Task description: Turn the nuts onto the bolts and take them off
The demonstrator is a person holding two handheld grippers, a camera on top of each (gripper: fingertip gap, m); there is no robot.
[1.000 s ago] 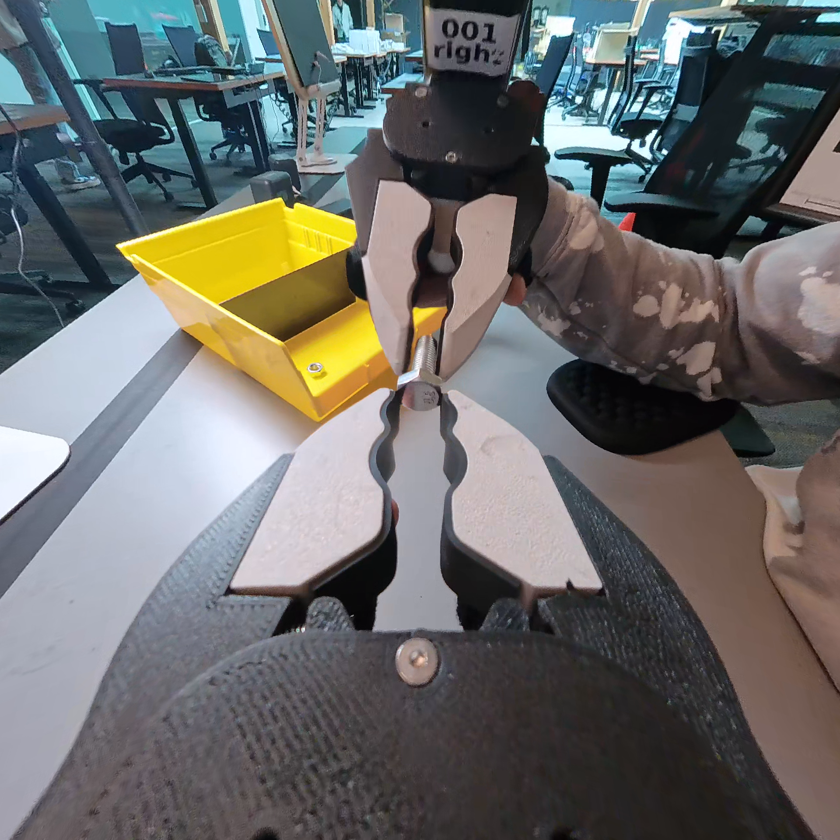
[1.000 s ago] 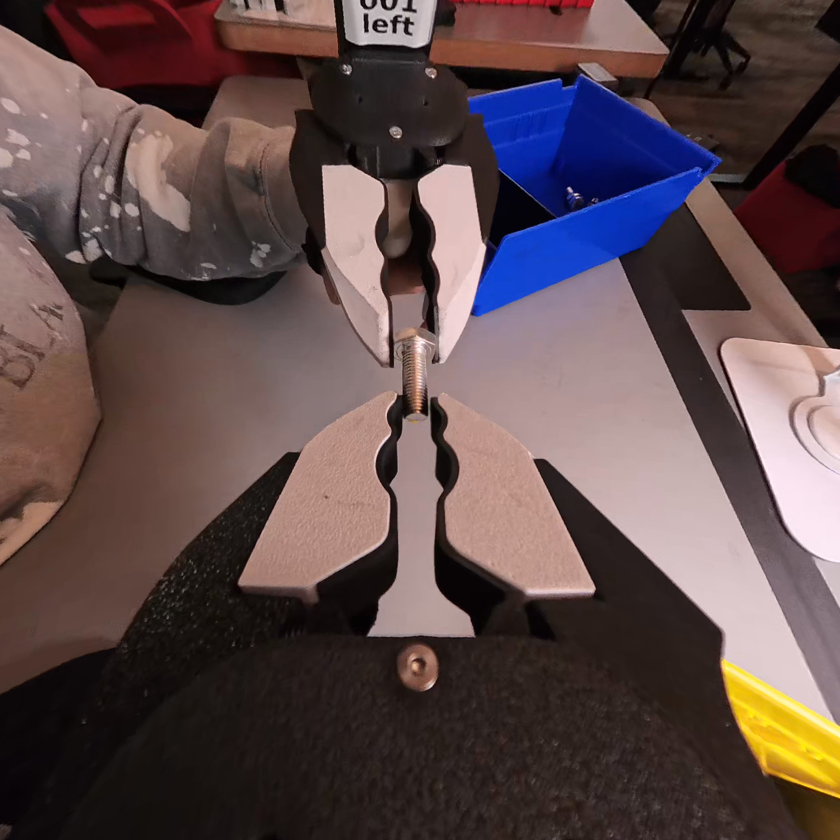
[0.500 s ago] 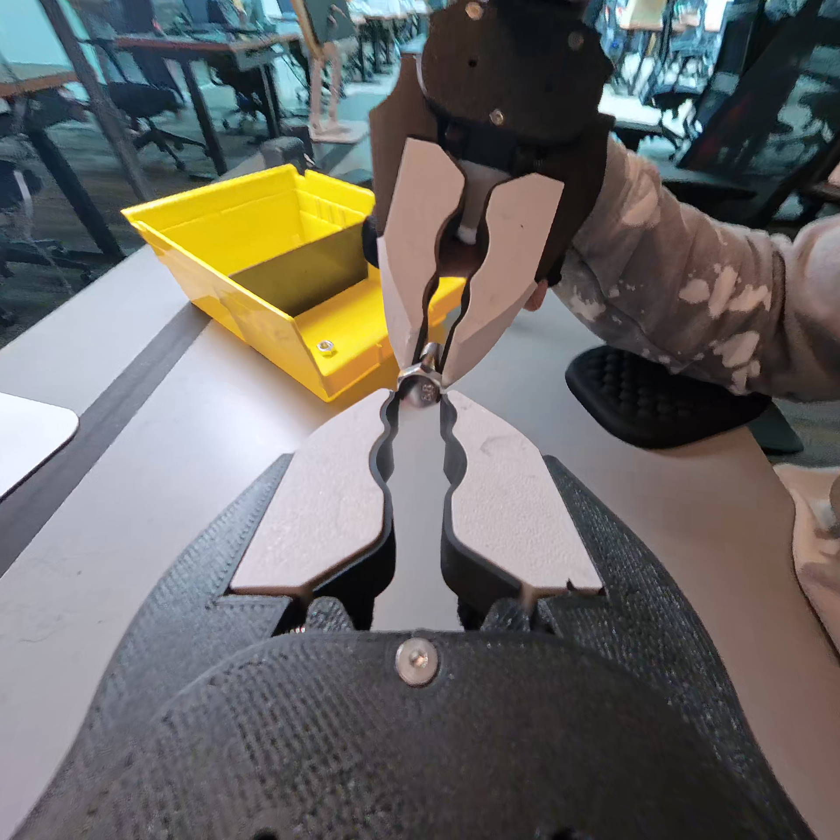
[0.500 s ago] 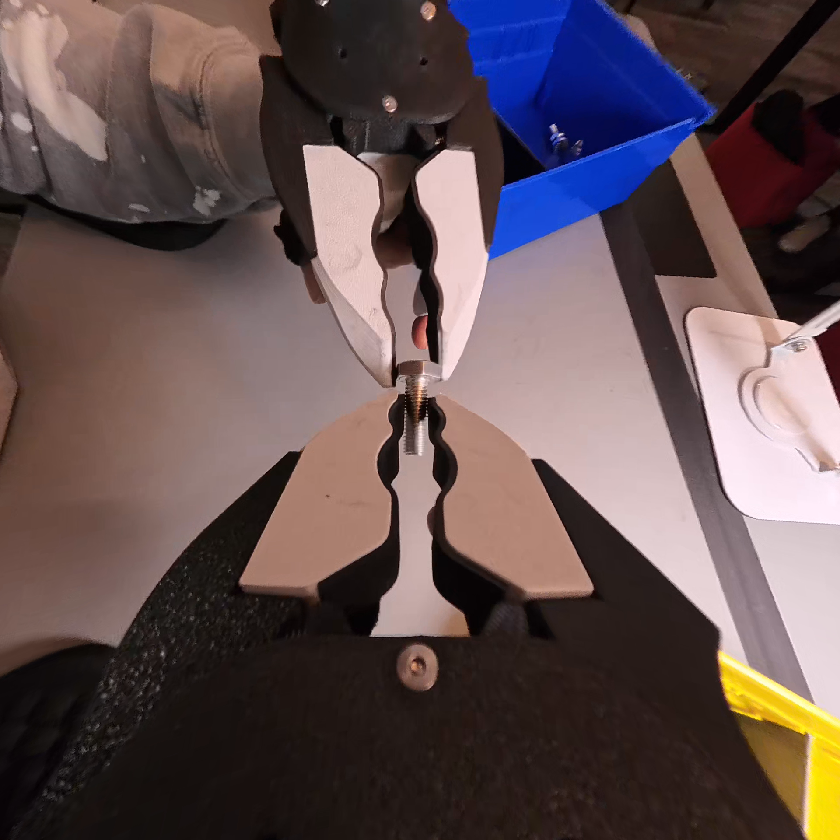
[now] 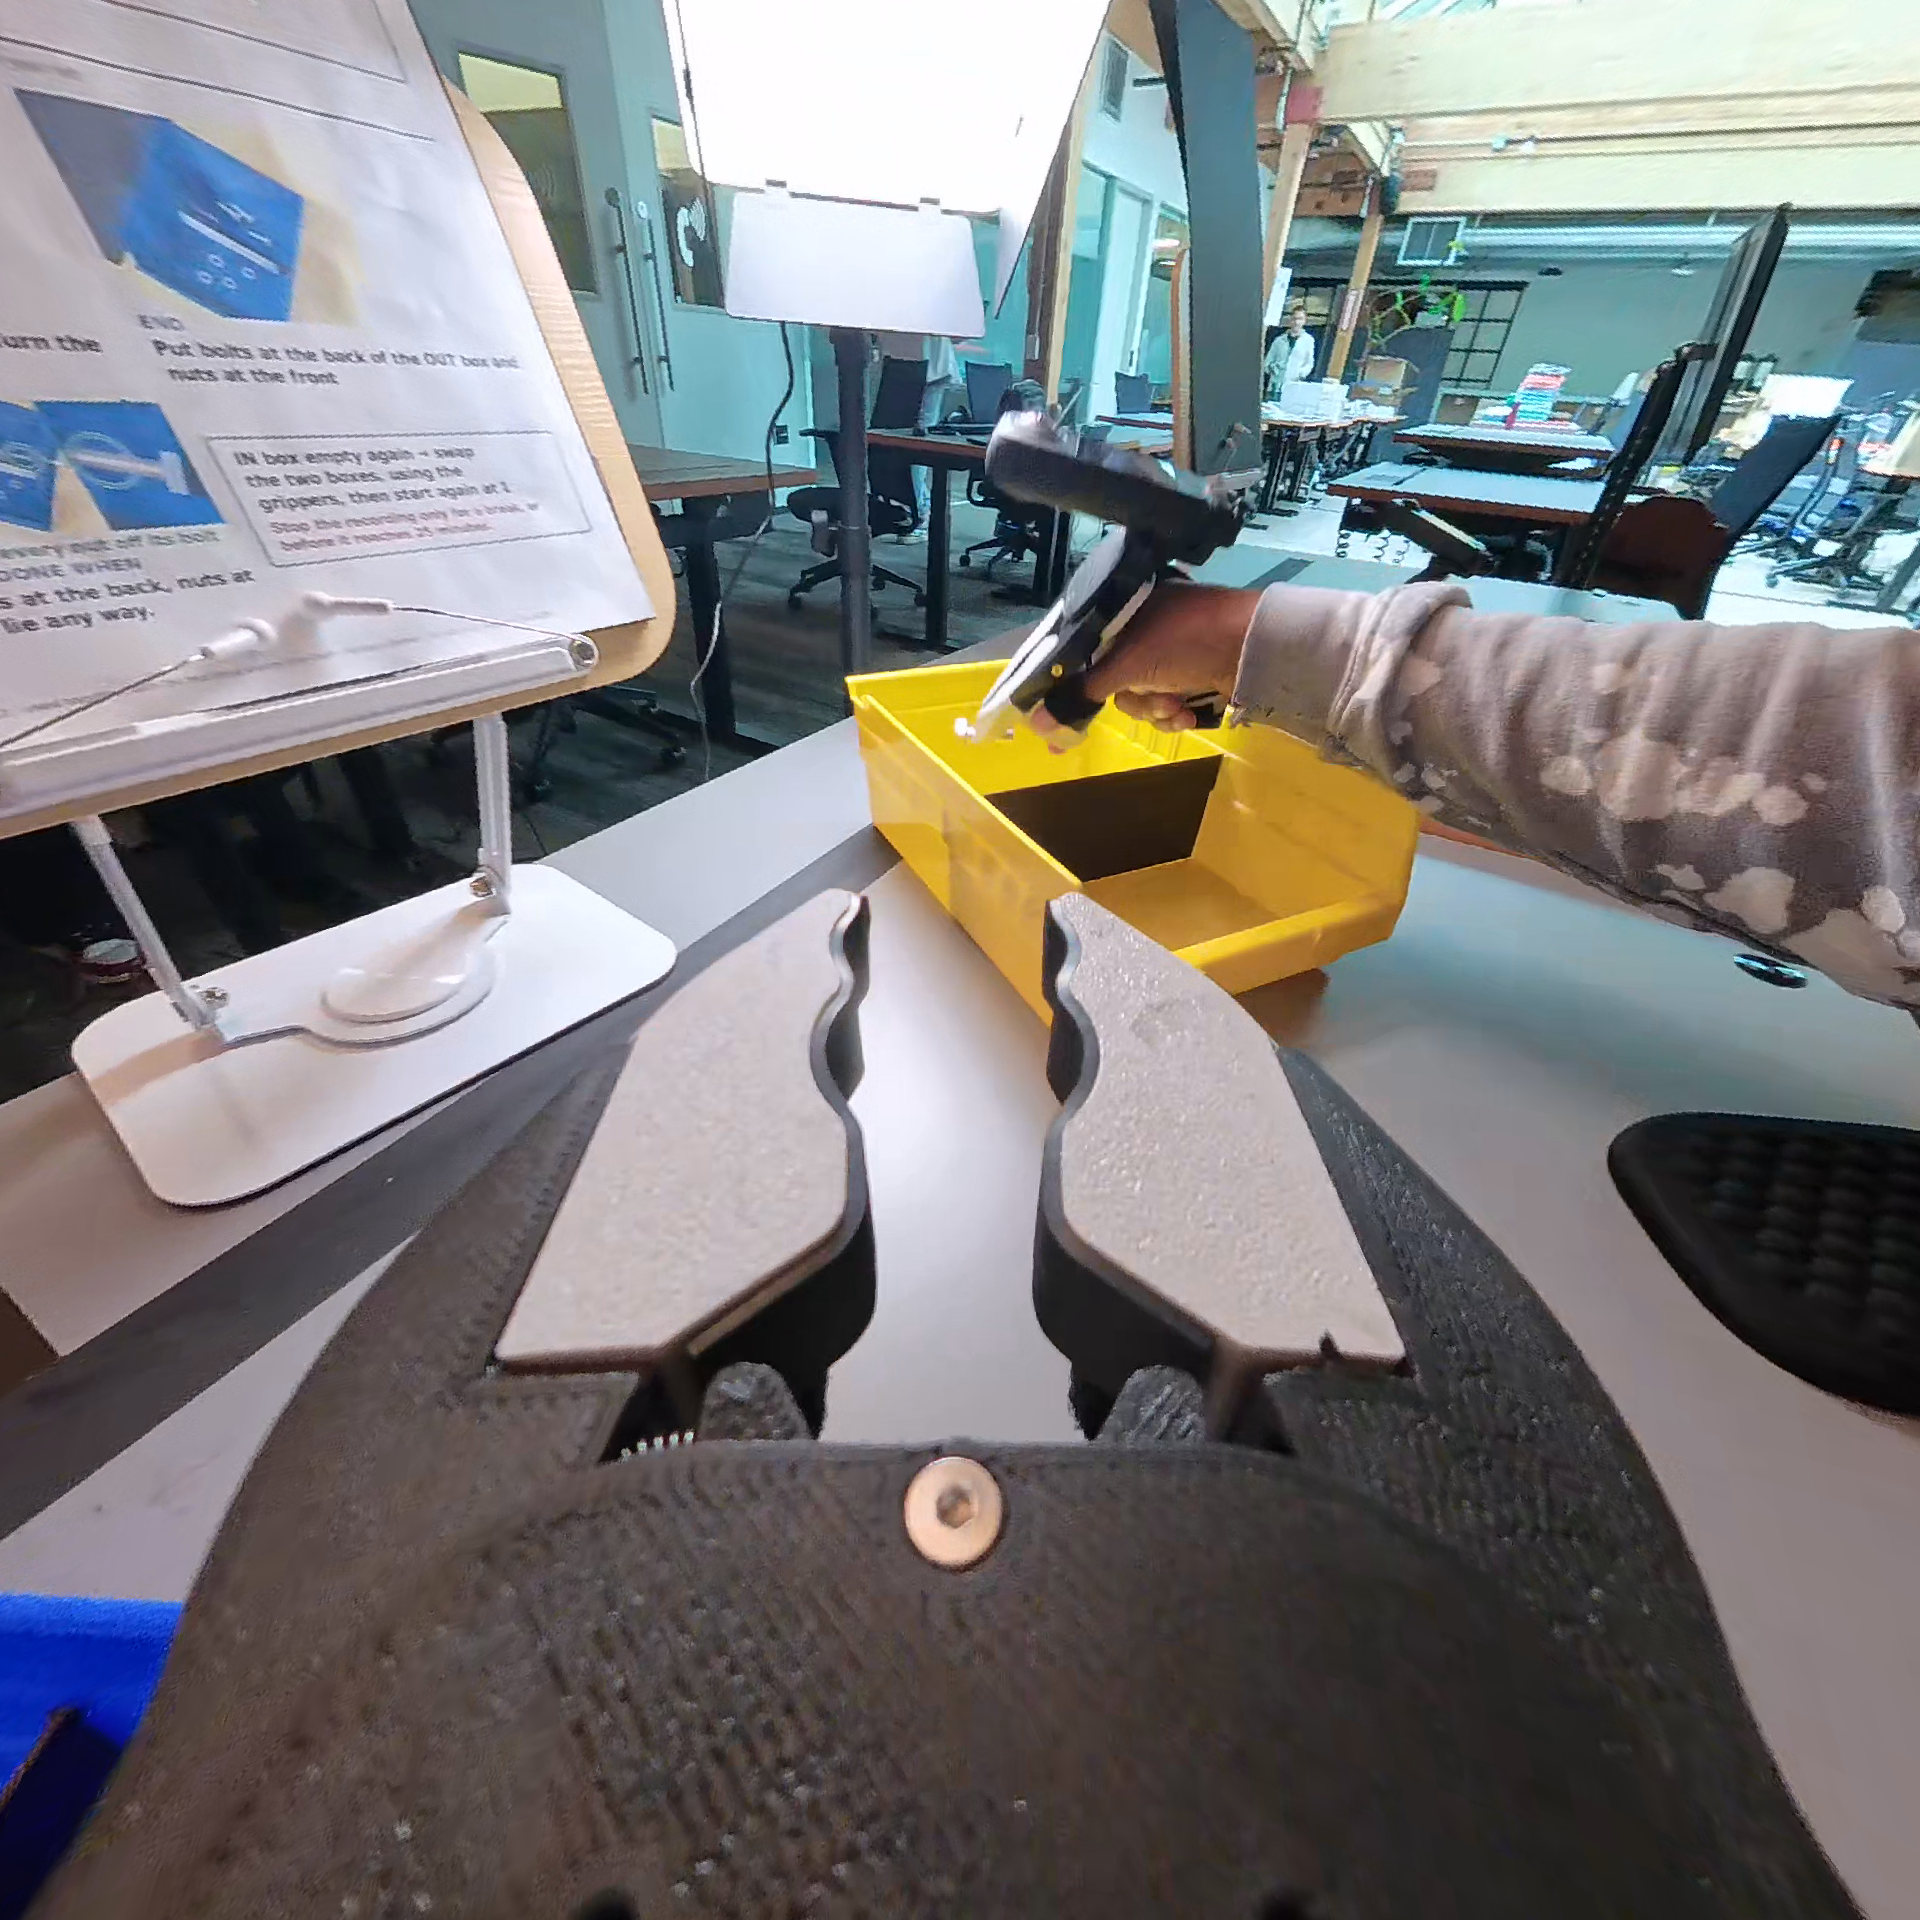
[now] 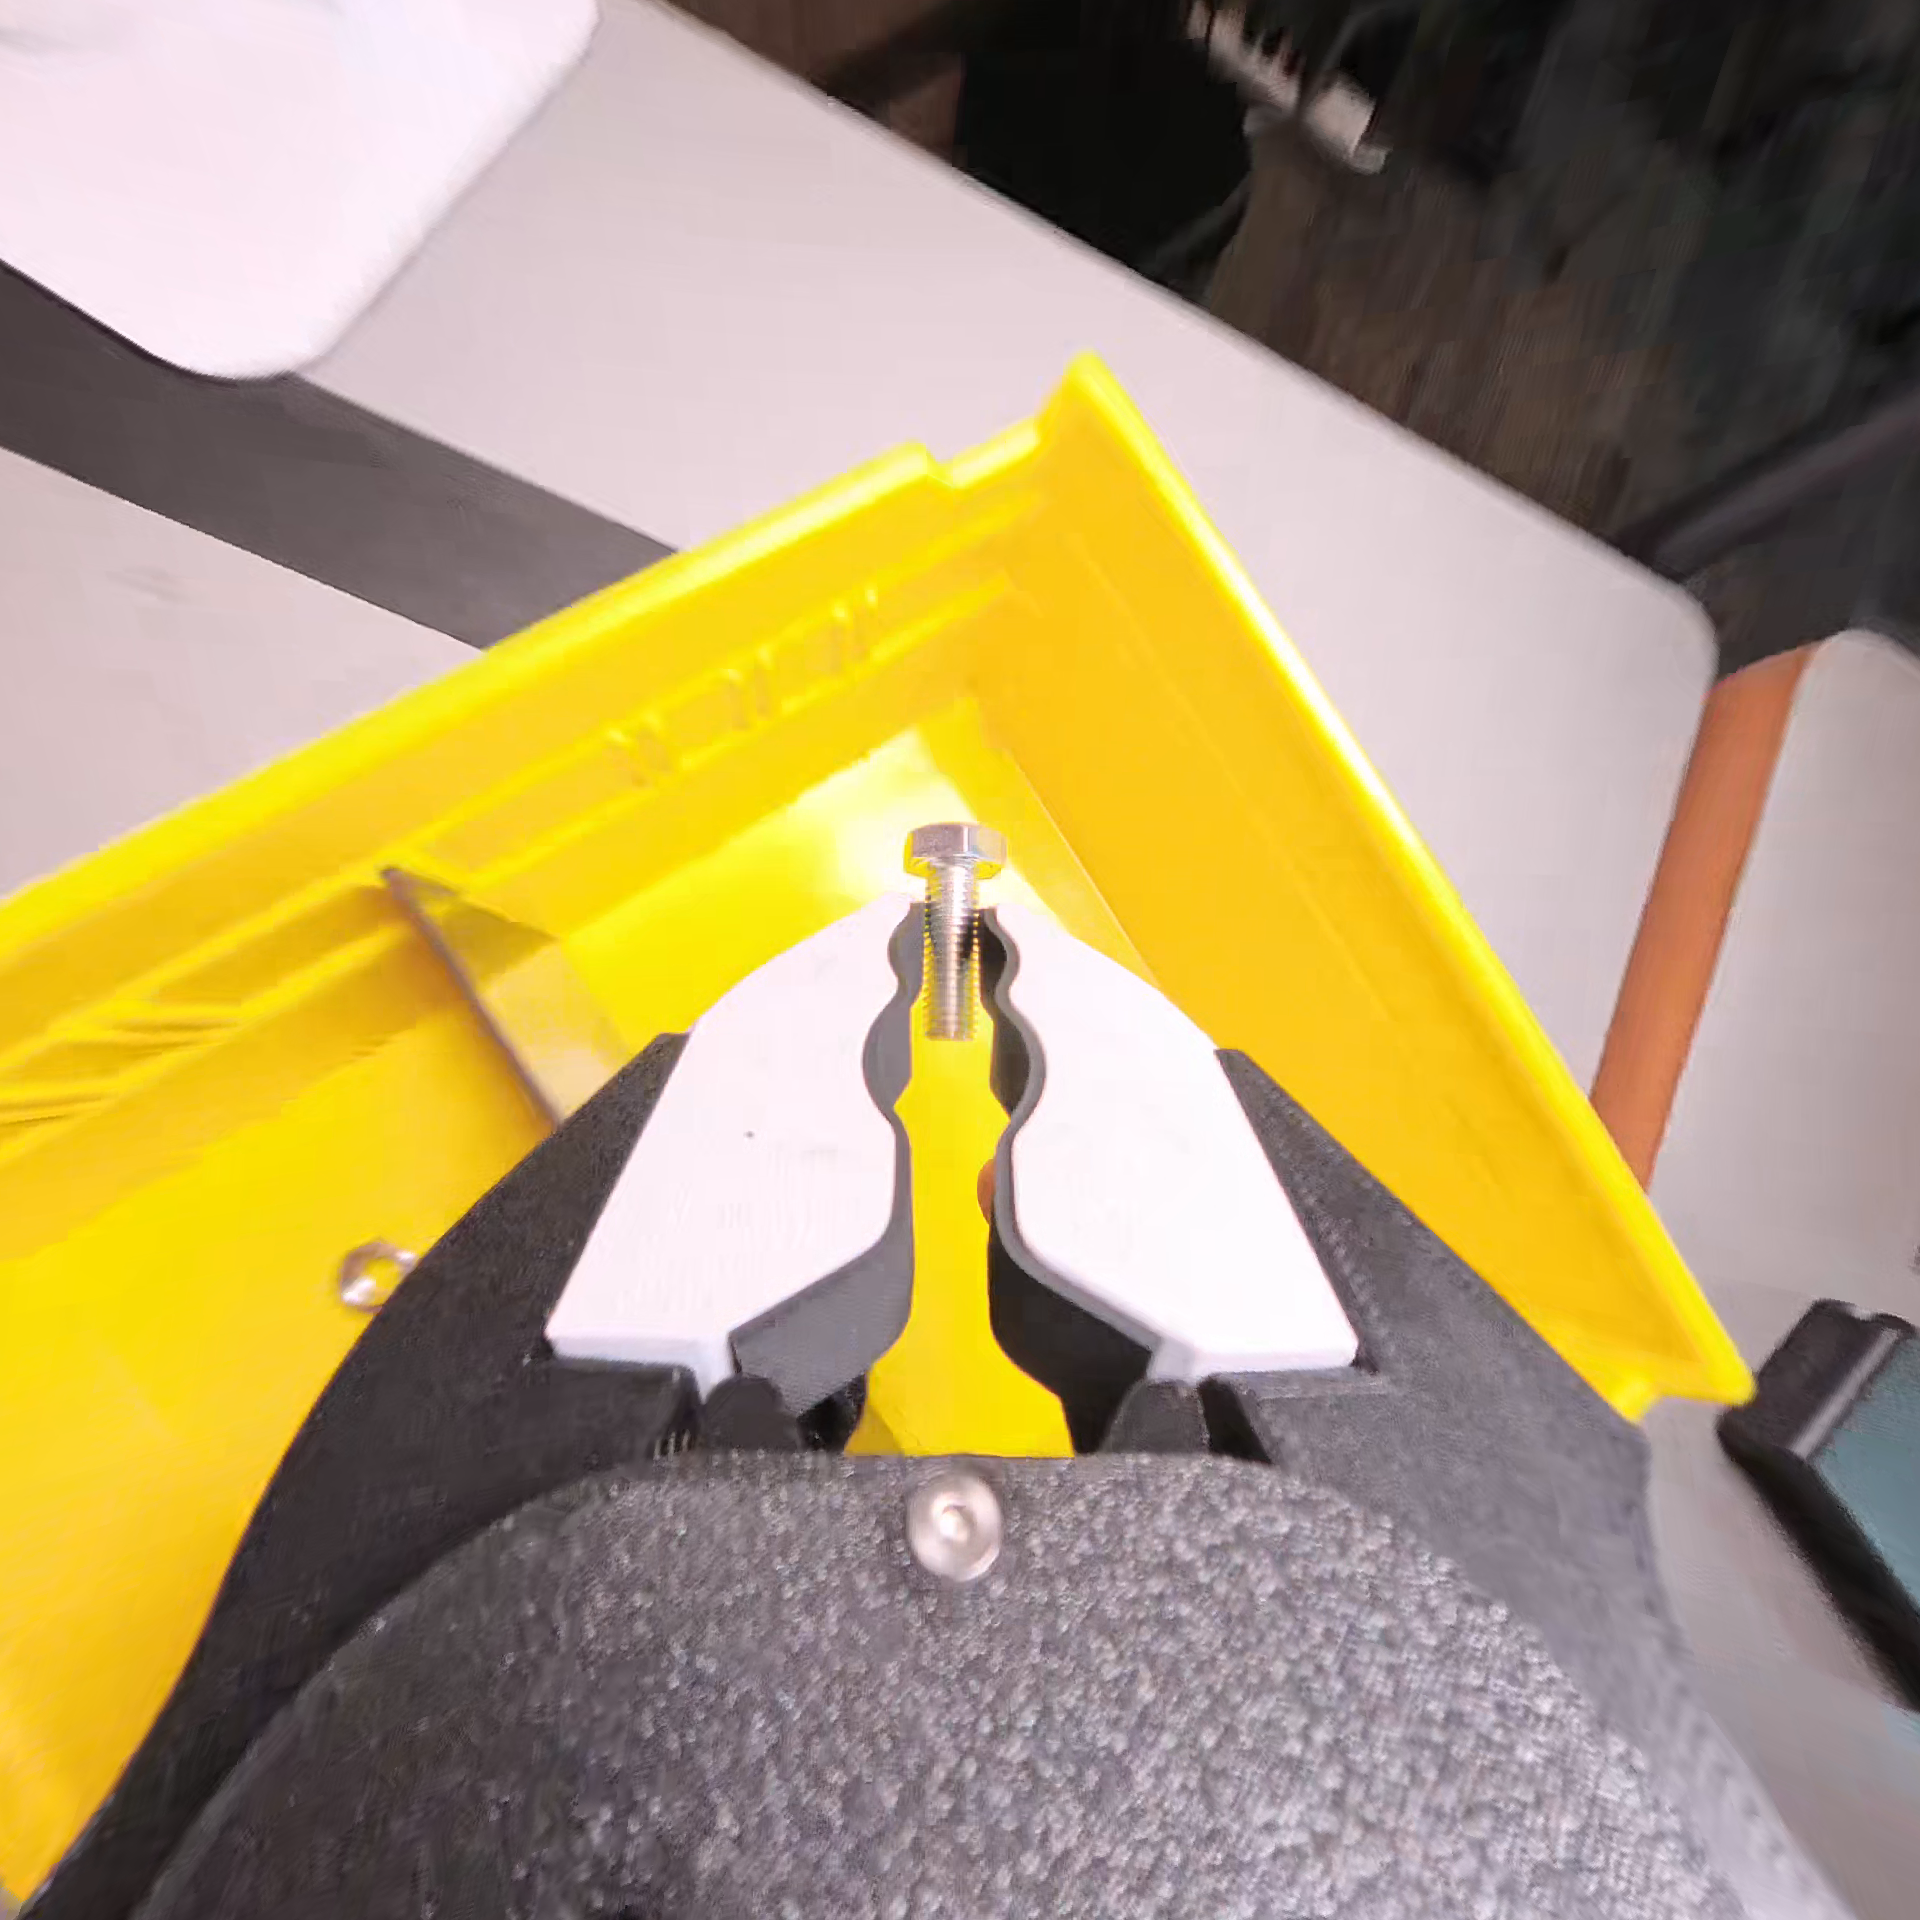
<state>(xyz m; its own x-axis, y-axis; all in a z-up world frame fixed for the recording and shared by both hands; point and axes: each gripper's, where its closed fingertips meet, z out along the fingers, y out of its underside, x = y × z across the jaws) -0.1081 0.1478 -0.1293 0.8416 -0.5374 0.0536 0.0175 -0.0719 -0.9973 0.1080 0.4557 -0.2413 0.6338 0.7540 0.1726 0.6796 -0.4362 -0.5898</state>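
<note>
the right gripper (image 6: 948, 935) is clenched on 1 bare bolt (image 6: 951, 935), pinching the threaded shank between its tips with the hex head poking out ahead of them. no nut sits on that shank, so this unthreading looks done. the bolt hangs over the rear section of the yellow bin (image 6: 1195, 790), just ahead of the tips, with the bin's back corner beyond it and the dark divider (image 6: 468, 987) off to the tool's left. 1 small nut (image 6: 369, 1276) lies on the bin floor on the near side of that divider, left of the fingers.

the left gripper (image 5: 951, 997) is released, jaws apart with nothing between them, above the table (image 5: 1558, 1039), the bin ahead of it and a paper stand (image 5: 364, 997) to its left.

judging by this, what is left for this bolt is only the drop into the rear section. how many pairs wait in the blue bin (image 5: 62, 1704) cannot be told.
</note>
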